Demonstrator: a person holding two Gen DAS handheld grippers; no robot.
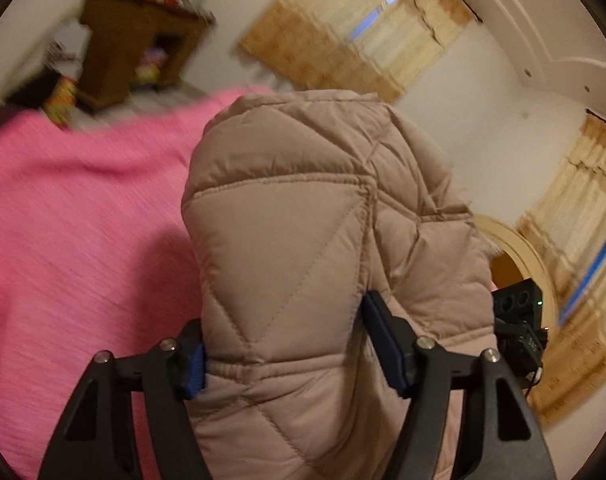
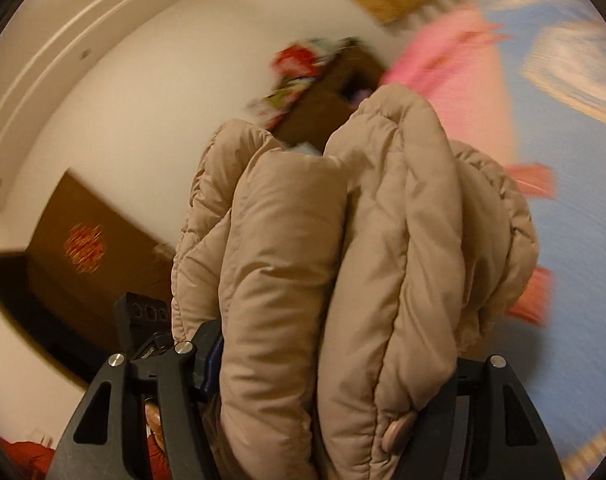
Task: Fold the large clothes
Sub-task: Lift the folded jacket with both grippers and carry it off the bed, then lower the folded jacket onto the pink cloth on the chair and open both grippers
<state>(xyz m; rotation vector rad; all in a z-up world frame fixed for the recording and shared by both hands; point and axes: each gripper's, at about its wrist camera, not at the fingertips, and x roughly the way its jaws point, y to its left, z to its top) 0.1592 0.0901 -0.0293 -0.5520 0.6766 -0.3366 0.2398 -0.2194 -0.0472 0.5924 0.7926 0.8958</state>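
Beige quilted jacket [image 1: 287, 240] fabric is bunched between the blue-padded fingers [image 1: 387, 344] of the left gripper [image 1: 291, 356], which are closed against it from both sides. Thick folds of it [image 2: 343, 260] are likewise clamped by the right gripper [image 2: 335, 364]. Pink bedding [image 1: 71, 208] is seen beyond the left fingers.

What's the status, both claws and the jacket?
Left claw shut on quilted beige jacket. Right claw clamps bunched folds of it. Jacket held up over pink blanket. Nothing in the way.
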